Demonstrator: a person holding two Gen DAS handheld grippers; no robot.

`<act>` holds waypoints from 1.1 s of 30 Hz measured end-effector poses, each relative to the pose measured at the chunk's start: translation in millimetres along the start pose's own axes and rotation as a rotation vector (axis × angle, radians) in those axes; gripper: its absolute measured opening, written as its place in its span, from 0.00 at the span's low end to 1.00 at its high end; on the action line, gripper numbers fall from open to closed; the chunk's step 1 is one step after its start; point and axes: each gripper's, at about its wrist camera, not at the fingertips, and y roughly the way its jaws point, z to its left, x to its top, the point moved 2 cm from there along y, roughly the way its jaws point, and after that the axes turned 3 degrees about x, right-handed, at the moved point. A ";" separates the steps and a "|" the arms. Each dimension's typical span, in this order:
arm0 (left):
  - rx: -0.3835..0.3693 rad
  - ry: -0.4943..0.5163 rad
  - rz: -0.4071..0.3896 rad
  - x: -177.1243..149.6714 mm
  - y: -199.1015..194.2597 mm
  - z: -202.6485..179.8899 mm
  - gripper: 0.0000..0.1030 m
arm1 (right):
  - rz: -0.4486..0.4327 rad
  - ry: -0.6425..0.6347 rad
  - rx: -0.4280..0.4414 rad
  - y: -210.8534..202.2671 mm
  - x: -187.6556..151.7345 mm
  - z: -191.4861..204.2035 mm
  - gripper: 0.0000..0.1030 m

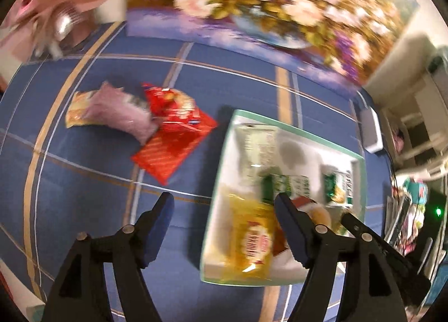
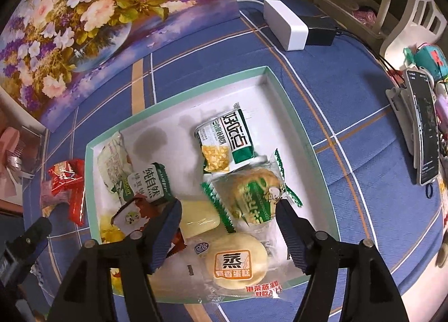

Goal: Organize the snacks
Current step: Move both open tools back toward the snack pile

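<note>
Snacks are mostly gathered already: the shallow white tray (image 2: 179, 98) directly under the right gripper (image 2: 228, 210) holds a good number of packets, among them a round steamed cake (image 2: 235, 263), a green-wrapped pastry (image 2: 252, 196), a green and white packet (image 2: 224, 140) and a pale yellow bar (image 2: 197, 217). The right gripper hangs over them with its jaws apart and nothing between the pads; the cake lies just below it.

The left gripper (image 1: 224, 204) is likewise apart and holds nothing. It straddles the tray's near edge, with a yellow packet (image 1: 252, 240) just inside that edge.

What seems left is a small heap ahead and to the left of the left gripper, on the blue checked surface (image 1: 84, 196) outside the tray: a red packet (image 1: 173, 131), a pink packet (image 1: 123, 112) and a yellowish packet (image 1: 75, 109) partly beneath it. By my reading, the job is well past halfway, with these three to bring in.
</note>
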 end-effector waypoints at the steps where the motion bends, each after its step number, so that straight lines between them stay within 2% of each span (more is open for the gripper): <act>1: 0.011 -0.017 -0.001 1.7 0.3 6.3 0.79 | -0.002 -0.004 0.001 -0.9 0.1 1.1 0.73; 2: 0.021 -0.033 -0.004 3.0 0.5 12.7 0.84 | -0.004 -0.007 0.003 -1.8 0.1 2.6 0.75; 4: 0.041 -0.065 -0.013 5.9 -0.2 26.1 0.85 | -0.015 -0.014 0.013 -5.0 0.0 6.6 0.80; 5: 0.118 -0.031 0.017 5.8 -0.7 32.5 0.86 | -0.019 -0.017 0.020 -6.2 0.3 8.8 0.83; 9: 0.182 -0.074 -0.020 9.6 -6.7 54.7 0.92 | -0.040 -0.051 0.059 -12.2 -0.6 23.6 0.91; 11: 0.227 -0.082 -0.051 11.2 -10.0 63.4 0.92 | -0.047 -0.065 0.069 -14.4 -1.7 31.1 1.00; 16: 0.358 -0.074 -0.140 15.9 -22.0 83.5 0.92 | -0.056 -0.092 0.078 -18.3 -4.4 49.4 1.00; 24: 0.380 -0.125 -0.164 22.0 -39.1 107.4 0.92 | -0.100 -0.157 0.144 -31.4 -9.8 85.2 1.00; 29: 0.393 -0.139 -0.176 24.4 -45.8 118.5 0.92 | -0.115 -0.198 0.157 -38.6 -14.0 109.1 1.00; 33: 0.400 -0.155 -0.189 27.5 -50.6 128.9 0.92 | -0.141 -0.204 0.213 -43.4 -19.2 122.2 1.00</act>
